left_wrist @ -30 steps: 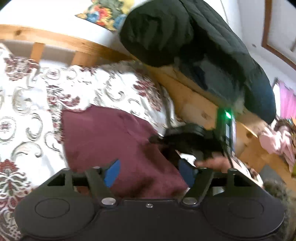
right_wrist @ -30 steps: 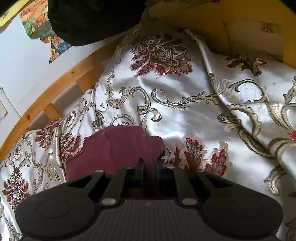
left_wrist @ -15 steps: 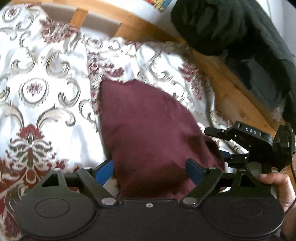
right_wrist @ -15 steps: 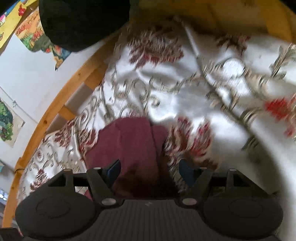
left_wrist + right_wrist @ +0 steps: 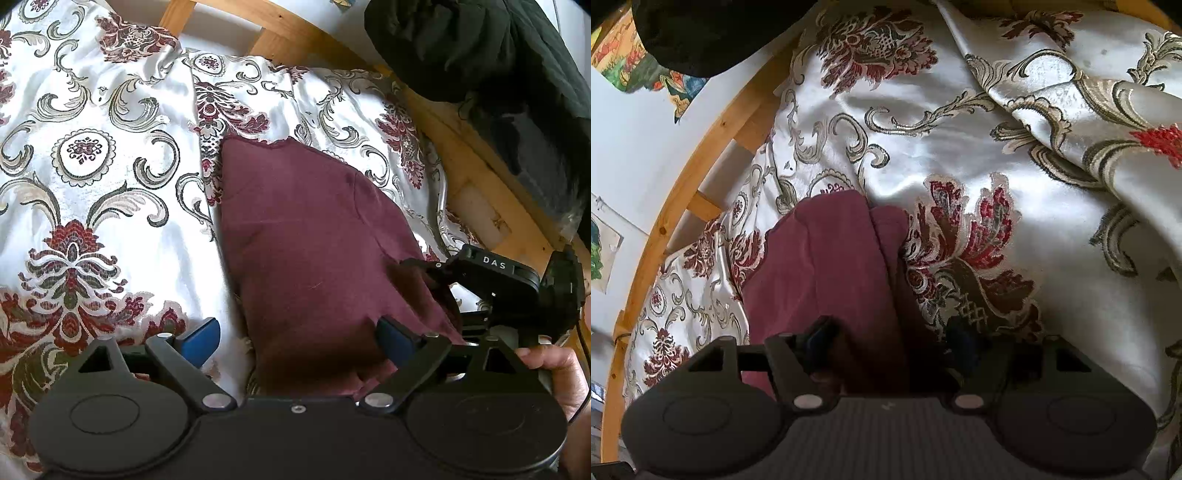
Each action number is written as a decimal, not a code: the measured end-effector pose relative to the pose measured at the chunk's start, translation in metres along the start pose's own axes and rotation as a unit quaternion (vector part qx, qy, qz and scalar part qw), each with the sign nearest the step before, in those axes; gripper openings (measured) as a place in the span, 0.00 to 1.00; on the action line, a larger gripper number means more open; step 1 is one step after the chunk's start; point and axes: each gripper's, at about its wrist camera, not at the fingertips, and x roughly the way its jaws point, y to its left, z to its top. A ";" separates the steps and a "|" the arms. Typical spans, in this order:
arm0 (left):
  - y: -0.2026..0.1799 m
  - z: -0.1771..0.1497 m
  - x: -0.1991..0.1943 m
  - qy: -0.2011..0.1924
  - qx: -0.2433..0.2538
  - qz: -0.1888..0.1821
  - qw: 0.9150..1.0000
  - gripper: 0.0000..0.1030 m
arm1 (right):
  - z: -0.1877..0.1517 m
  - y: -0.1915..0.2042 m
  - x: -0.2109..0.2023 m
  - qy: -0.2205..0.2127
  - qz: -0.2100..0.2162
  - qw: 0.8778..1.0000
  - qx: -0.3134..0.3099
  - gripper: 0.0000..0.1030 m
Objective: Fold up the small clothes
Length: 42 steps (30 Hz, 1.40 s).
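The maroon garment (image 5: 314,240) lies doubled over on the patterned bedspread (image 5: 92,166), close to the bed's wooden rail (image 5: 480,184), with a fold line running down it and one flap lying over the rest, so at least one fold looks done and a further fold or a tidy-up probably remains. Its near edge sits between the jaws of the left hand-held gripper (image 5: 299,336), which have just been opening and stand wide without pinching it. The right hand-held gripper (image 5: 892,338), just beside it over the same edge, has also just let its jaws out and holds nothing.
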 end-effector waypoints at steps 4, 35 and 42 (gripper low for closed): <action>0.002 0.001 0.001 0.003 -0.006 0.001 1.000 0.93 | 0.002 -0.001 0.002 -0.004 0.008 1.000 0.016 0.81; 0.040 0.019 0.041 0.041 -0.157 -0.146 0.976 0.99 | 0.006 -0.012 0.028 -0.019 0.041 0.992 0.120 0.60; 0.046 0.017 0.043 0.048 -0.165 -0.143 0.975 0.94 | 0.006 -0.017 0.032 -0.008 0.056 0.988 0.143 0.54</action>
